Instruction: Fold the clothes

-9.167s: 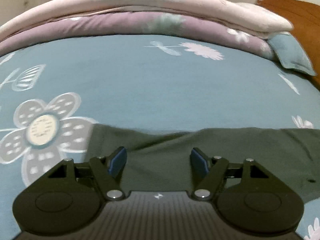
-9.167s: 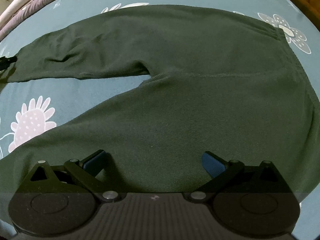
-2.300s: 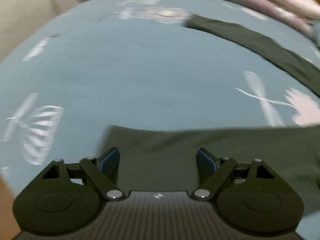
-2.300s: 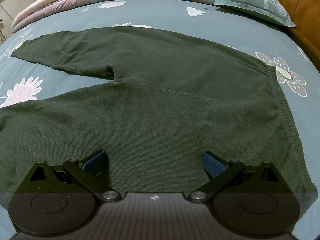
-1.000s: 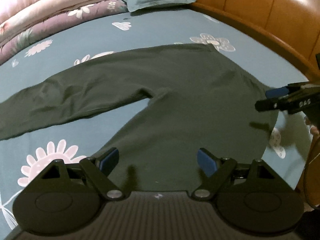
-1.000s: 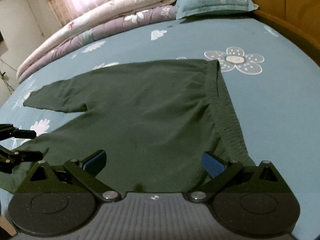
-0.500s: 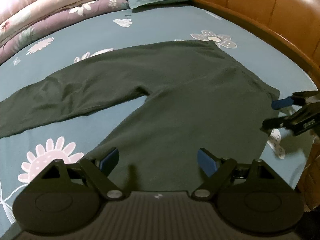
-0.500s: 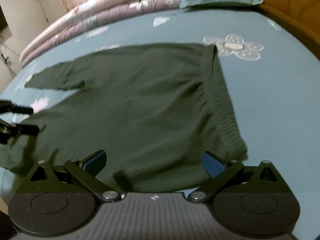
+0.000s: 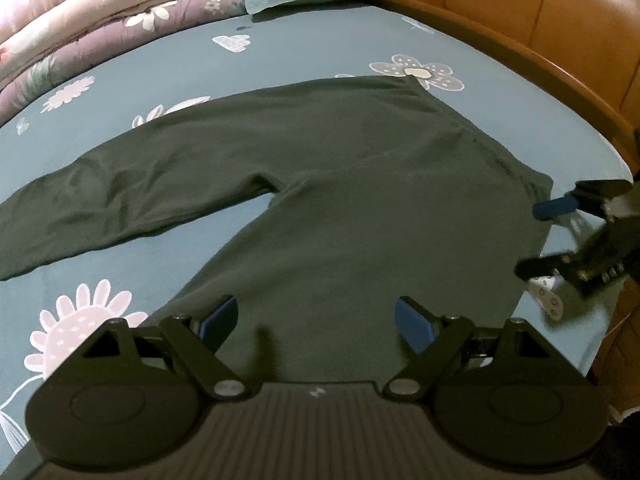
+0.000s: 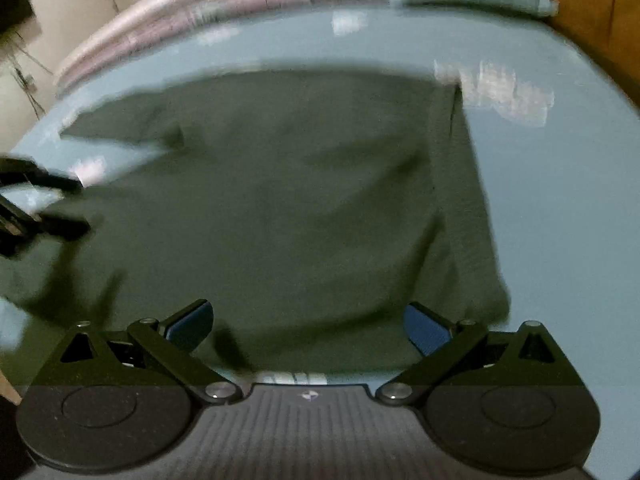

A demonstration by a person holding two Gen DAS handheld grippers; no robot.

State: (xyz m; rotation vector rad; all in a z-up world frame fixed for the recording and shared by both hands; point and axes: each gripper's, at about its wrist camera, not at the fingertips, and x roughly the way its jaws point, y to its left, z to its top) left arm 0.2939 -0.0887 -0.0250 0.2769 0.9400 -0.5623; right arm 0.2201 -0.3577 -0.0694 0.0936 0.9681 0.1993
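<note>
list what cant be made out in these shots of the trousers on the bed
- Left wrist view: the far leg's cuff is cut off by the left edge of the trousers.
- Left wrist view: the near leg's lower part sits hidden behind the left gripper.
- Right wrist view: motion blur smears the bed sheet print and the waistband.
- Right gripper: whether its tips touch the cloth is unclear.

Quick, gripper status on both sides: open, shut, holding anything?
Left gripper: open, empty, above the near leg of the dark green pants.
Right gripper: open, empty, near the waistband.
</note>
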